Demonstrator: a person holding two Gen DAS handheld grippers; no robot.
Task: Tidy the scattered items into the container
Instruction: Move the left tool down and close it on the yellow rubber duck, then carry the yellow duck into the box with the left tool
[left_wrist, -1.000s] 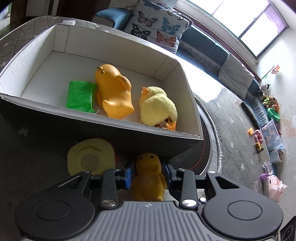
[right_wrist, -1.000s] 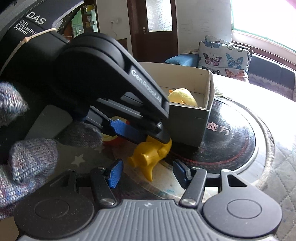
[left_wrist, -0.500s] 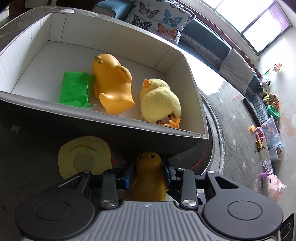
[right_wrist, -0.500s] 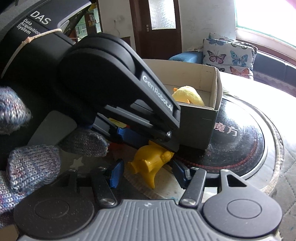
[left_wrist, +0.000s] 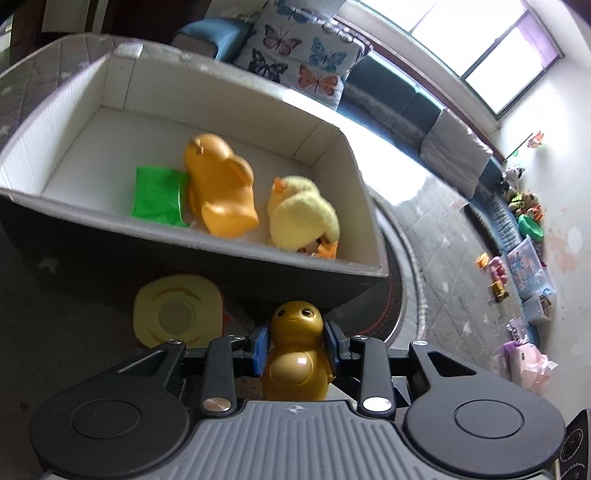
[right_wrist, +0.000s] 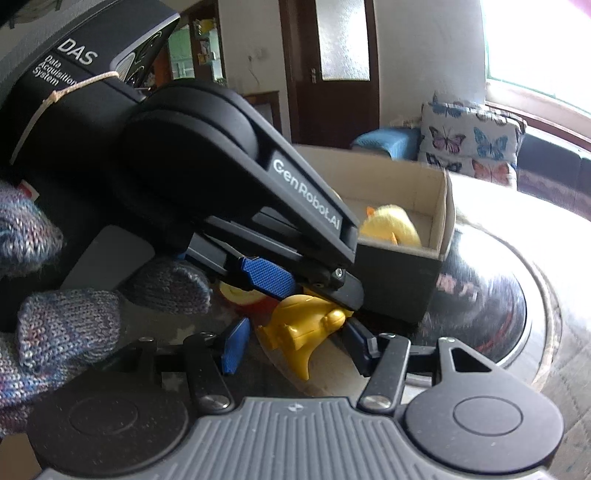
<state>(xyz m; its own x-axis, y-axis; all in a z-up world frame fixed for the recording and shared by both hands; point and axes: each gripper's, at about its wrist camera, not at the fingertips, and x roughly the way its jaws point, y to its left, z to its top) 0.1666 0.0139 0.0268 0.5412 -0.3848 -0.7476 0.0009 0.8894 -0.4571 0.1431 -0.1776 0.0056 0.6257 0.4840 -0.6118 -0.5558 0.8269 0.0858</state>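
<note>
My left gripper (left_wrist: 295, 345) is shut on a small golden-yellow duck (left_wrist: 295, 358), which faces the camera just in front of the box's near wall. The open cardboard box (left_wrist: 207, 251) holds an orange duck (left_wrist: 219, 188), a plush yellow chick (left_wrist: 303, 218) and a green packet (left_wrist: 159, 195). In the right wrist view the left gripper (right_wrist: 306, 291) fills the left side, with the same yellow duck (right_wrist: 303, 328) under its tips. My right gripper (right_wrist: 295, 347) stands open close behind; its blue pads (right_wrist: 234, 345) sit either side of the duck without touching it.
A pale yellow round lid (left_wrist: 179, 317) lies on the table left of the held duck, beside the box. A gloved hand (right_wrist: 55, 325) holds the left gripper. The box stands on a dark round tabletop (right_wrist: 480, 314). A sofa with butterfly cushions (left_wrist: 295, 48) lies behind.
The left pads have closed onto the small duck, and it has tipped up so its face shows. The right gripper's pads have narrowed slightly around it.
</note>
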